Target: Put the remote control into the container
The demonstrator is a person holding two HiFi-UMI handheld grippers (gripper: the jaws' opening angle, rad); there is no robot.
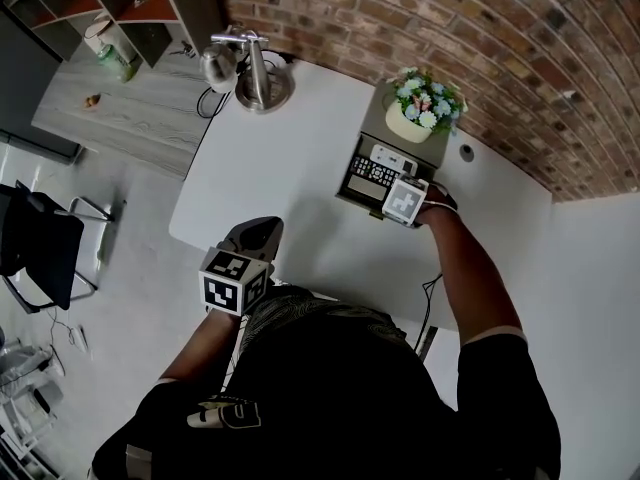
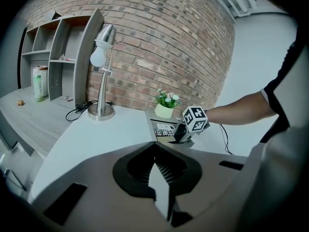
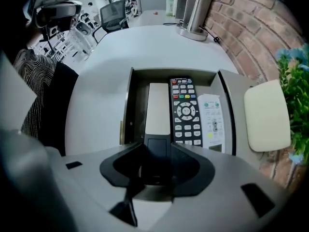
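Note:
A grey open container (image 3: 129,111) stands on the white table (image 1: 290,168), against the brick wall. In it lie a cream remote control (image 3: 158,108) with a dark near end, a black remote (image 3: 185,111) and a white remote (image 3: 212,122), side by side. My right gripper (image 3: 157,156) reaches over the container's near edge, its jaws closed on the cream remote's dark end, which rests low in the container (image 1: 350,163). My left gripper (image 1: 258,233) hovers at the table's front edge, well left of the container, shut with nothing in it (image 2: 161,178).
A white pot of flowers (image 1: 412,123) sits at the container's far end. A metal desk lamp (image 1: 255,78) stands at the back left of the table, with its cable. A shelf unit (image 2: 63,57) and a black chair (image 1: 35,243) are off to the left.

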